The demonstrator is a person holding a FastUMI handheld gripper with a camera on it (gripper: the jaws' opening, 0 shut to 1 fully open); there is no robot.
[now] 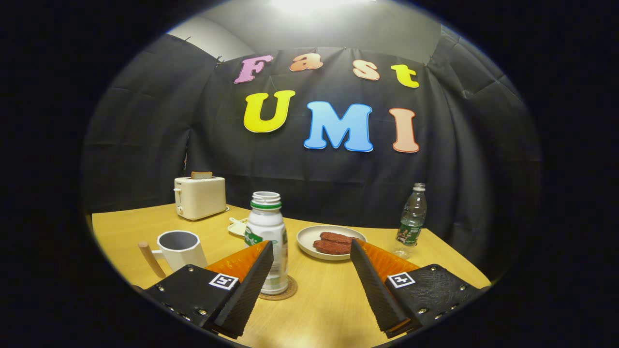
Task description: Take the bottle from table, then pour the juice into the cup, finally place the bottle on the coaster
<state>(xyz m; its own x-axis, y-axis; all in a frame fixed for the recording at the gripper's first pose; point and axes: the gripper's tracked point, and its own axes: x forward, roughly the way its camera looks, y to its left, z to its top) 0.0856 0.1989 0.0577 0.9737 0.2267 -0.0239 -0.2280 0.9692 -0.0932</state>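
One white plastic juice bottle (267,239) with a green neck ring and no cap stands upright on one round brown coaster (284,291) on the pale wooden table (319,309). Taking that bottle as the landmark: one white angular cup (180,248) with a wooden peg handle sits to its left and a little nearer the camera; one cream toaster (199,196) with one slice of bread (201,175) poking from its slot stands further back on the left; one small white dish (238,226), too hidden to make out well, peeks from just behind the bottle; one round white plate (309,246) carrying what look like two reddish-brown patties (333,243) lies just to its right; and one clear plastic water bottle (411,220) stands well to the right, near the cloth wall. The gripper (312,252) has its two fingers spread wide and holds nothing. The juice bottle is at the left finger (251,285), whose tip overlaps its lower body, and the right finger stands well apart from it, in front of the plate's edge.
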